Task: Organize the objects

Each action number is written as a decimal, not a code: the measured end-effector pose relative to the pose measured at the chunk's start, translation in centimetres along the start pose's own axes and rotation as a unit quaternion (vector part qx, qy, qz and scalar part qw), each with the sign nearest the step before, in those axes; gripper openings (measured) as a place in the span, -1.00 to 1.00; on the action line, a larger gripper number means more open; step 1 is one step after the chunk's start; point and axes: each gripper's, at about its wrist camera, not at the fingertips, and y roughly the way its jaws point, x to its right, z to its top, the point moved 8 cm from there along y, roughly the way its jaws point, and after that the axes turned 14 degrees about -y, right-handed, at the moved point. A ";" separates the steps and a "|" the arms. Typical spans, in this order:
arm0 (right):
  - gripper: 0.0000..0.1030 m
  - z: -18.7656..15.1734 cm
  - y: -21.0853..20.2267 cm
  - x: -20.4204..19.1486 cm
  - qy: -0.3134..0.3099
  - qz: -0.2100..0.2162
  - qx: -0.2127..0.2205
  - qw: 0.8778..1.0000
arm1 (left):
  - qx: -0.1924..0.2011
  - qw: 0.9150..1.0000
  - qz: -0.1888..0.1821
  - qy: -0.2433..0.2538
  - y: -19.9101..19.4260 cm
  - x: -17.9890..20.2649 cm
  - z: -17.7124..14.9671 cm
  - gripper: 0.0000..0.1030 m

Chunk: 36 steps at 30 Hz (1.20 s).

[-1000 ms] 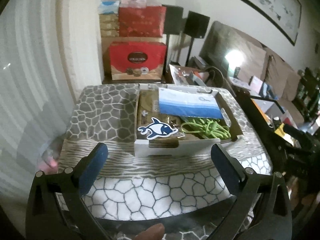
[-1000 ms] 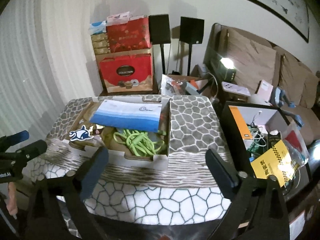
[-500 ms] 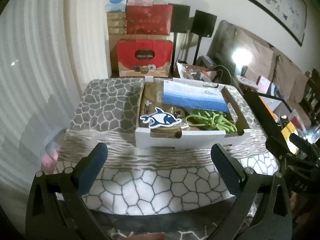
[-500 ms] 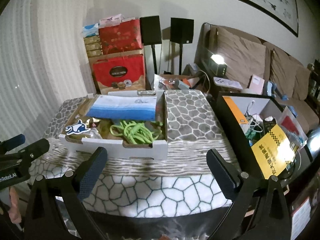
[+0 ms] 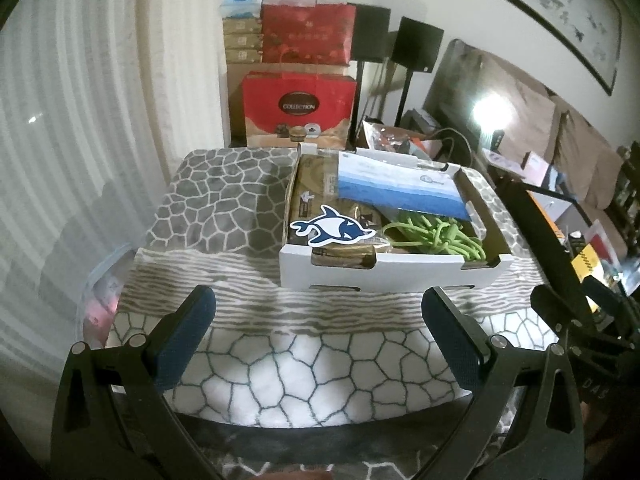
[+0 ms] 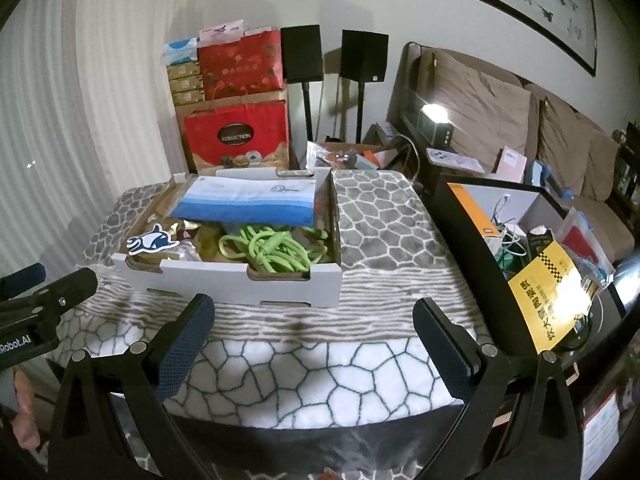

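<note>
White box (image 5: pixel 394 273), green cord (image 5: pixel 438 234), stone-patterned cloth (image 5: pixel 224 204)

Both wrist views face cardboard box (image 5: pixel 394 276) (image 6: pixel 240 282) from near table edge, side by side.

The blue-and-white striped flat packet (image 5: pixel 400 190) hides the far part of the white cardboard tray (image 5: pixel 396 276), and the tangled lime-green cord (image 5: pixel 436 234) runs under its near edge. The gold-brown packages (image 5: pixel 316 184) show only in part beneath the blue shark-shaped sticker (image 5: pixel 332 231). Print on the yellow checkered leaflet (image 6: pixel 548 300) is too small to read. The black-framed wall painting (image 6: pixel 500 4) is cut off by the picture's top edge.
</note>
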 end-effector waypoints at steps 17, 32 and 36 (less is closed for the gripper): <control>0.95 -0.4 0.6 -0.5 0.005 0.002 -0.008 1.000 | -0.004 1.000 0.001 -0.002 0.2 -0.3 -0.1 0.99; 0.95 -0.4 0.6 -0.6 0.005 0.004 -0.008 1.000 | 0.001 1.000 0.011 -0.004 0.3 -0.7 0.1 0.99; 0.95 -0.3 0.6 -0.8 0.004 0.007 -0.007 1.000 | 0.006 1.000 0.017 -0.001 0.3 -0.8 0.2 0.99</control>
